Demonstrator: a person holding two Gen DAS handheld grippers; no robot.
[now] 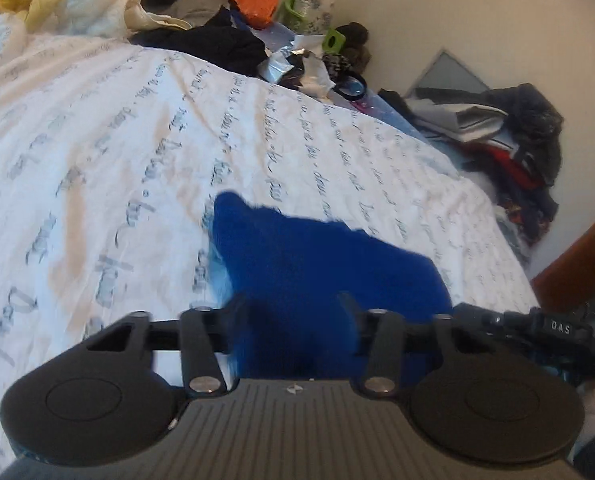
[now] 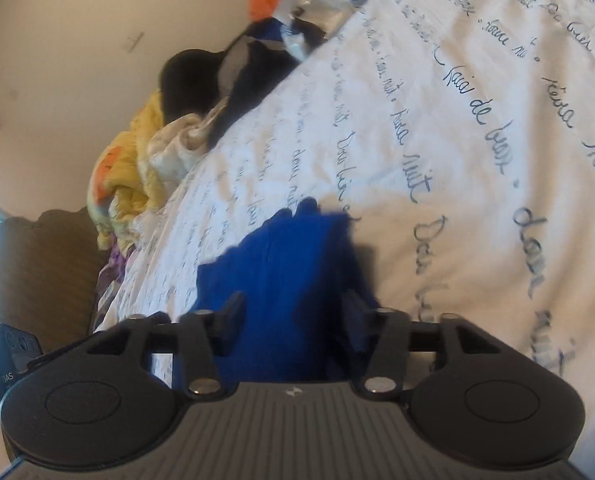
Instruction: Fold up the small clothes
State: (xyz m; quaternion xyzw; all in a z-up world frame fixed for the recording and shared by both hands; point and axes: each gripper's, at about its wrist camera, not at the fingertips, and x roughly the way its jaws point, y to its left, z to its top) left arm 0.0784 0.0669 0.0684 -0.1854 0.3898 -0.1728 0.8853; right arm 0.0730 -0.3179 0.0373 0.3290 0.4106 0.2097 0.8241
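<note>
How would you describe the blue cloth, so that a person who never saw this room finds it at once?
Look at the bed with the white sheet printed with handwriting. The blue cloth lies on it, nearest the camera, apart from the clutter along the far edge. It is the only bright, plain blue piece.

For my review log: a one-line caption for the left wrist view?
Left claw open around a blue garment on the script-printed bedsheet.

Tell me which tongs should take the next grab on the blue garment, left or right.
Hard to separate, slight lean to the left. Both the left tongs and the right tongs stand apart with the blue garment between the fingers, on the white sheet. The left view shows more cloth ahead.
</note>
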